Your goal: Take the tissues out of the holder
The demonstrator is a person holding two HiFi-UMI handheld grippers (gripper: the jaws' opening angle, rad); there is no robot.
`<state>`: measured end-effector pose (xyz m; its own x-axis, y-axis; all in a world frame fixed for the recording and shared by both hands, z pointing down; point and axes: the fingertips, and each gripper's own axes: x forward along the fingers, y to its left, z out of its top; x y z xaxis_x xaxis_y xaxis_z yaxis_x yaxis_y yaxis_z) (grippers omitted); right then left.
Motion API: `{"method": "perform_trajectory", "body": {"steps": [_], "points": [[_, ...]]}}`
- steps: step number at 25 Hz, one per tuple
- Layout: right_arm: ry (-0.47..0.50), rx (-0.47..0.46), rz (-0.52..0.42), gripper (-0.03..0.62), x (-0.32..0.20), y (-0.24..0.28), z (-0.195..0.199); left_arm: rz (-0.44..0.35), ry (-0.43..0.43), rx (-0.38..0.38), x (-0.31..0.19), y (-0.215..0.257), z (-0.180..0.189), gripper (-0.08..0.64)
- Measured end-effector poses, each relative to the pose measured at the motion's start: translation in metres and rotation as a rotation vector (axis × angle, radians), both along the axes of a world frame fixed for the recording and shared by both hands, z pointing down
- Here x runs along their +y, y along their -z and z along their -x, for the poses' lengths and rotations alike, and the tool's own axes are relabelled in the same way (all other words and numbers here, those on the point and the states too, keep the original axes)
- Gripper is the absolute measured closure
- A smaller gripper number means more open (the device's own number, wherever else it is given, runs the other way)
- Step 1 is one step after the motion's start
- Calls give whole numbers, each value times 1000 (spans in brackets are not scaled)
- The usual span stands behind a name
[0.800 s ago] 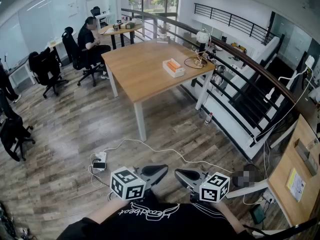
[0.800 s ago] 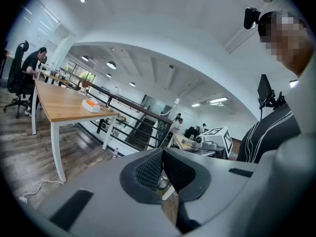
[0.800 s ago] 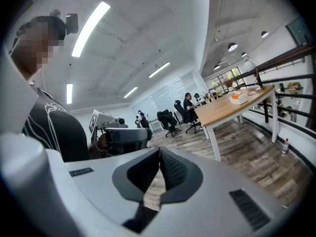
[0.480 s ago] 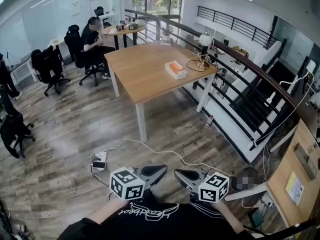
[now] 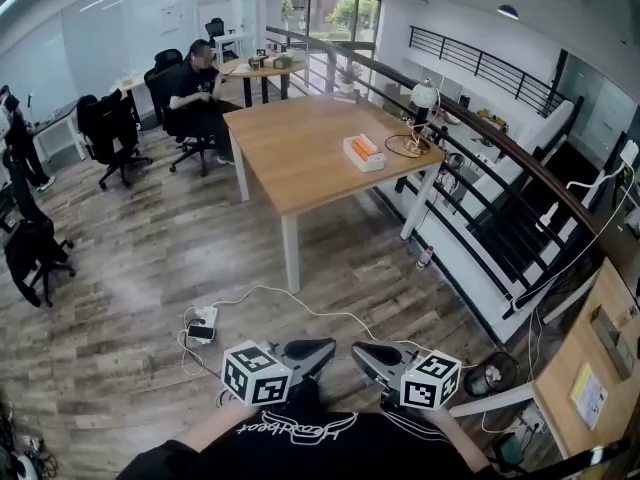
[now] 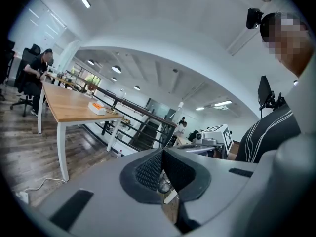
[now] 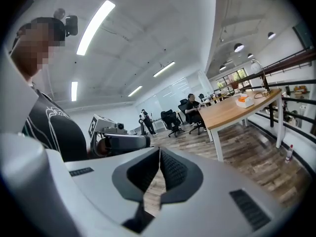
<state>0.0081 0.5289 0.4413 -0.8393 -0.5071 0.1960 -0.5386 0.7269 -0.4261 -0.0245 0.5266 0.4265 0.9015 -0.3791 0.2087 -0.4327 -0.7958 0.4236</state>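
Observation:
The tissue holder [image 5: 364, 152], a white box with orange tissues showing on top, stands near the right edge of a wooden table [image 5: 300, 158] far across the room. It also shows small in the left gripper view [image 6: 97, 107] and the right gripper view [image 7: 244, 101]. Both grippers hang close to my body at the bottom of the head view, tips turned toward each other. My left gripper [image 5: 328, 347] is shut with nothing in it, its pads meeting [image 6: 163, 155]. My right gripper [image 5: 358, 349] is likewise shut and empty [image 7: 159, 155].
A desk lamp [image 5: 424, 97] and a coiled cable sit beside the holder. A power strip [image 5: 201, 325] with white cables lies on the wood floor between me and the table. A black railing [image 5: 500, 168] runs along the right. A seated person [image 5: 195, 86] and office chairs [image 5: 108, 134] are at the left.
The head view has shifted, so the table and holder sit slightly further right and lower in the picture. Both grippers stay shut by my body, a little lower in frame.

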Motion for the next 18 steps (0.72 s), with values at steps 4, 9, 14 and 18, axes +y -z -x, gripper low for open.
{"method": "perform_trajectory", "body": {"steps": [4, 9, 14, 18], "points": [[30, 6, 18, 574, -9, -8, 12, 24, 37, 8, -9, -9, 14, 548], [55, 32, 32, 574, -36, -12, 16, 42, 57, 31, -40, -8, 18, 548], [56, 78, 6, 574, -92, -21, 13, 43, 34, 33, -94, -18, 11, 548], [33, 71, 47, 574, -156, -35, 10, 72, 21, 17, -162, -31, 8, 548]]}}
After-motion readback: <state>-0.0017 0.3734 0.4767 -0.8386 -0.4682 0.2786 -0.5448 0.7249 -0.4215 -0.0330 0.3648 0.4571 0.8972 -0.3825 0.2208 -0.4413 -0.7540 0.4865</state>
